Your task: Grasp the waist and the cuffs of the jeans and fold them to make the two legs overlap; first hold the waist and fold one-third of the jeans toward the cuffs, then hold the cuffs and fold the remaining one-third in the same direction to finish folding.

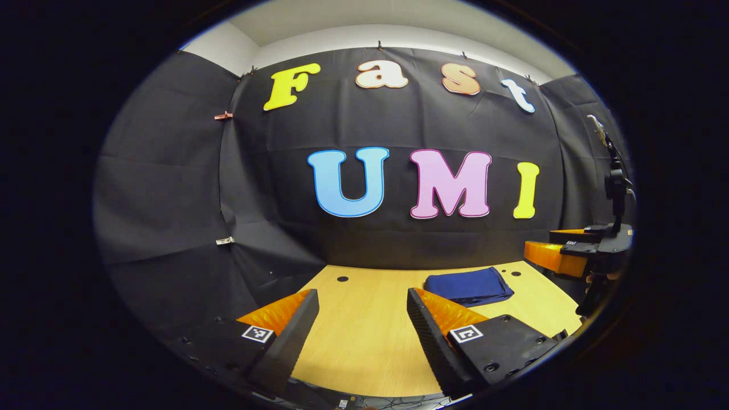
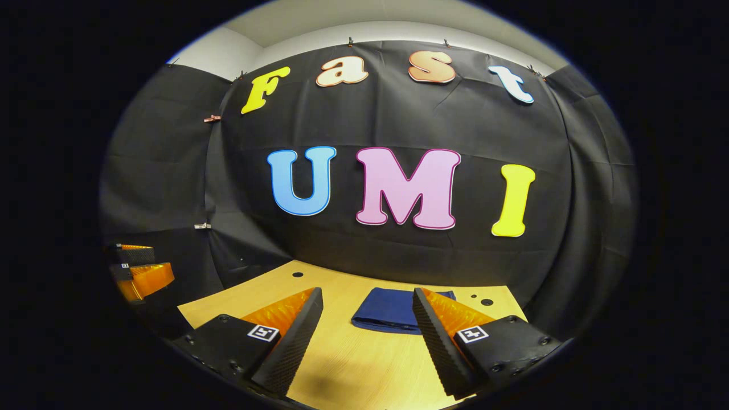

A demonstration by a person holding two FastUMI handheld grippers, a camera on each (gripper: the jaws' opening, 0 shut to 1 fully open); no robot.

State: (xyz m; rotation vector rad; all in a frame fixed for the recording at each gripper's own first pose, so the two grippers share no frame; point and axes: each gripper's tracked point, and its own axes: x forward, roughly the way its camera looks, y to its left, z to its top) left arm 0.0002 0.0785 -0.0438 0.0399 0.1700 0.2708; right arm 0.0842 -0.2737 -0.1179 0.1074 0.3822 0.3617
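The left hand-held gripper (image 1: pixel 360 327) hangs above the near part of the wooden counter (image 1: pixel 364 353) with its fingers spread wide and nothing between them. The right hand-held gripper (image 2: pixel 365 330) is likewise spread and empty over the counter. Beyond it, the jeans (image 2: pixel 387 310) lie on the counter as a compact, dark blue folded bundle, apparently in several layers, near the far edge by the black cloth wall (image 2: pixel 398 250). Neither hand-held gripper touches the jeans.
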